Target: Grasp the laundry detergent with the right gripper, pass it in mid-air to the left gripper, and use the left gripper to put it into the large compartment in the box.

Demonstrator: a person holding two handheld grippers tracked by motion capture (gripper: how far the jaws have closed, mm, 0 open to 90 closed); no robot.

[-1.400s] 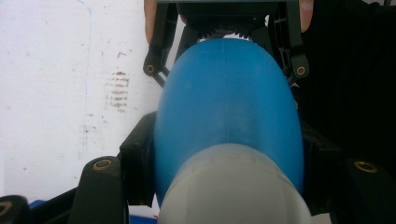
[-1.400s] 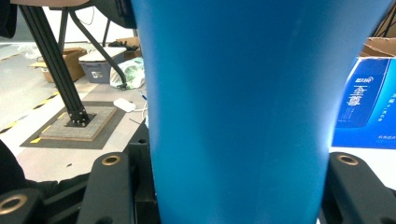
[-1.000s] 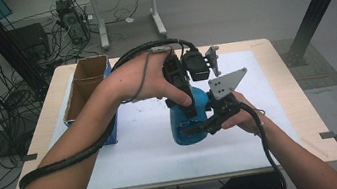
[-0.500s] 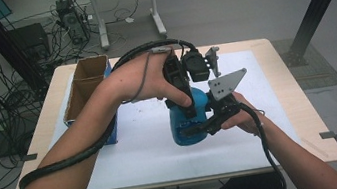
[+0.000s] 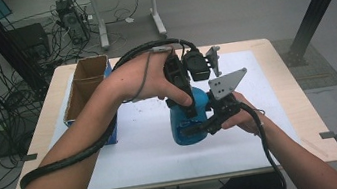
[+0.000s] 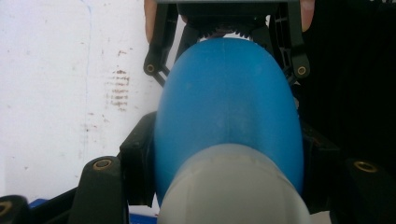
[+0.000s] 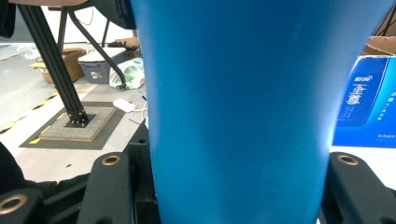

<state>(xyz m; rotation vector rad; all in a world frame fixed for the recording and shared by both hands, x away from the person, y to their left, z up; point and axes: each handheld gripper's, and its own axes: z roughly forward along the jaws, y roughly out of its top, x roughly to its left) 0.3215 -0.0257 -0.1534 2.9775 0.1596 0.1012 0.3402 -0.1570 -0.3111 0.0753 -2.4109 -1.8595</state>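
Observation:
A blue bottle (image 5: 180,125) stands on the white mat (image 5: 129,151) at mid-table. My left gripper (image 5: 190,107) comes down from above and is shut on the bottle's top. In the left gripper view the pale cap (image 6: 233,186) sits between its jaws, with the blue body (image 6: 226,102) beyond. My right gripper (image 5: 196,129) reaches in level from the right and is shut on the bottle's body. That blue body (image 7: 238,107) is clamped between its jaws in the right gripper view. The right gripper (image 6: 225,31) also shows at the far end of the bottle in the left gripper view.
An open cardboard box with a blue printed side (image 5: 85,86) stands at the table's left edge; its blue face (image 7: 362,102) appears in the right gripper view. A black post (image 5: 317,6) rises from the floor at the right. Cables lie on the floor to the left.

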